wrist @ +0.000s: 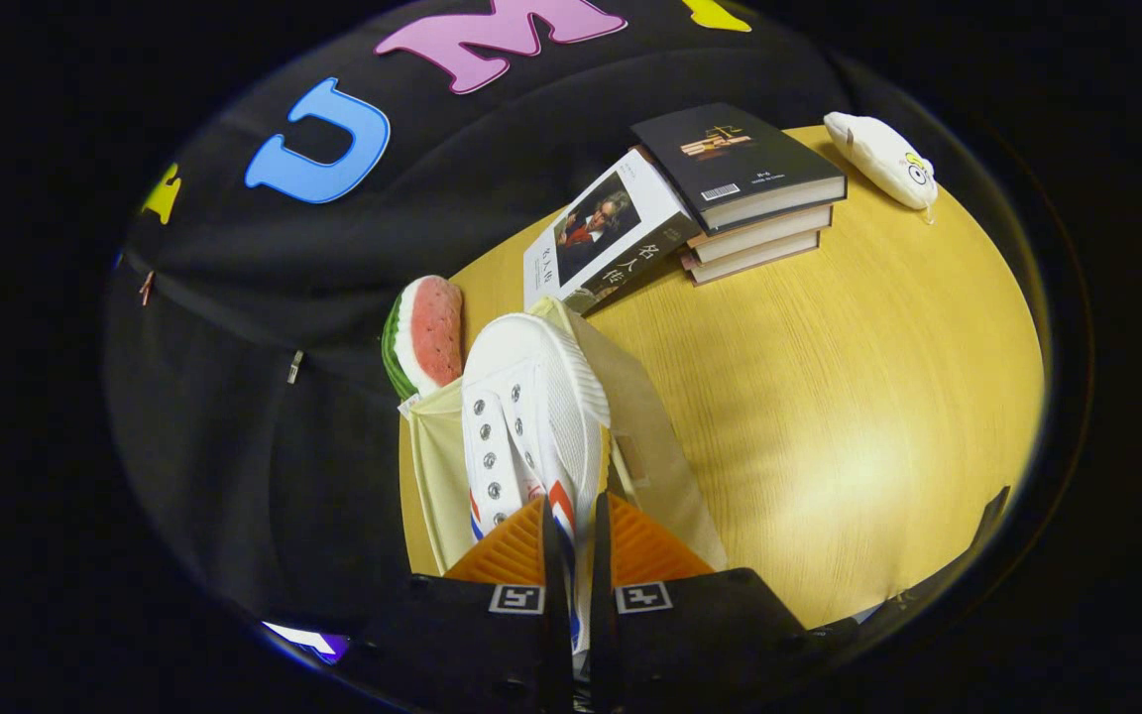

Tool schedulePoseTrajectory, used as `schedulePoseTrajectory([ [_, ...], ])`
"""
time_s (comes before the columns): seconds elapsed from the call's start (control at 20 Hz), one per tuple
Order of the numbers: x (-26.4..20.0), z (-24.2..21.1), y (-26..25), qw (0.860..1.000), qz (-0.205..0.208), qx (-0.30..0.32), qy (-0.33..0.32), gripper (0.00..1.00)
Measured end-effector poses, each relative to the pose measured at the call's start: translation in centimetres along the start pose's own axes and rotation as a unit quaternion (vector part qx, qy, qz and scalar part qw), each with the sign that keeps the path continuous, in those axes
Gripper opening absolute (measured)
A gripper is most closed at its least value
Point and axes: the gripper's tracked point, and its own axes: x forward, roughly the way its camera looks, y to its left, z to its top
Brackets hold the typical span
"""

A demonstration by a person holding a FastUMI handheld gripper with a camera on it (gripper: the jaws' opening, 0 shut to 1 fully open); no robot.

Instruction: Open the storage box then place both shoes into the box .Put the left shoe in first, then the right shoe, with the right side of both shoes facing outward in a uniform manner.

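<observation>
Gripper (576, 540) fingers nearly closed, pinching the white shoe's (531, 416) side wall. Shoe's long axis runs straight ahead, toe pointing away toward the books (730, 188), over the open beige storage box (645, 426) at the tabletop's (829, 397) edge.

Round wooden table (829, 397) holding several items.
A beige storage box (665, 446) sits beside a watermelon-slice toy (425, 335); beyond them lie a stack of books (744, 193), a leaning book (606, 238) and a white pouch (883, 157).
</observation>
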Motion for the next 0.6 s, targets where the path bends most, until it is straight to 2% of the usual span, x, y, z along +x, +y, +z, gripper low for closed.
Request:
schedulePoseTrajectory([
  [0.1, -0.2, 0.2, 1.1, 1.000, 0.017, -0.005, -0.006, 0.21],
  [0.2, -1.3, 1.1, 3.6, 0.998, 0.055, 0.014, -0.023, 0.47],
  [0.3, -2.6, 2.2, 4.8, 0.996, 0.071, -0.004, -0.050, 0.72],
  [0.35, -3.4, 2.6, 4.9, 0.995, 0.071, -0.024, -0.062, 0.97],
  [0.6, -7.2, 3.3, 4.3, 0.985, 0.068, -0.084, -0.138, 0.99],
])
